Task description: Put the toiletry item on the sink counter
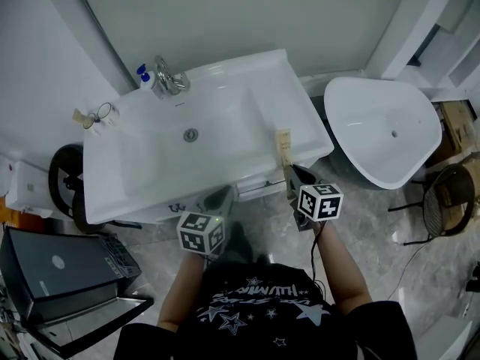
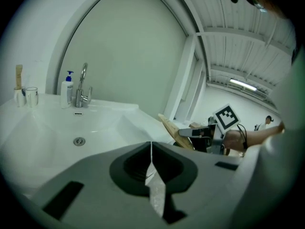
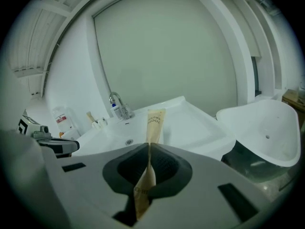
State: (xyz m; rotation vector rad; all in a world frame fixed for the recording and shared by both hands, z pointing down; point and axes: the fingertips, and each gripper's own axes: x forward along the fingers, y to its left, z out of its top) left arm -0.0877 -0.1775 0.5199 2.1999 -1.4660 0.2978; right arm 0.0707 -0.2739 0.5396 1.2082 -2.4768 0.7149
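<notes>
This looks like a mock bathroom inside an industrial hall. A white sink (image 1: 277, 111) carries a tap (image 1: 171, 77), soap bottle (image 1: 143, 76) and glass (image 1: 105, 111). A loose basin (image 1: 382, 130) and a cardboard box (image 1: 454, 126) sit beside it, under a corrugated ceiling (image 2: 248, 42).

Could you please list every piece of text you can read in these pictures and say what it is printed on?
"TOOTH BRUSH": on the tan packet held in the right gripper; its lower print is blurred.
Print on the person's shirt: stylised, unreadable.
Red label on the white bottle: too small to read.
Marker cube: square patterns only, no words.
</notes>
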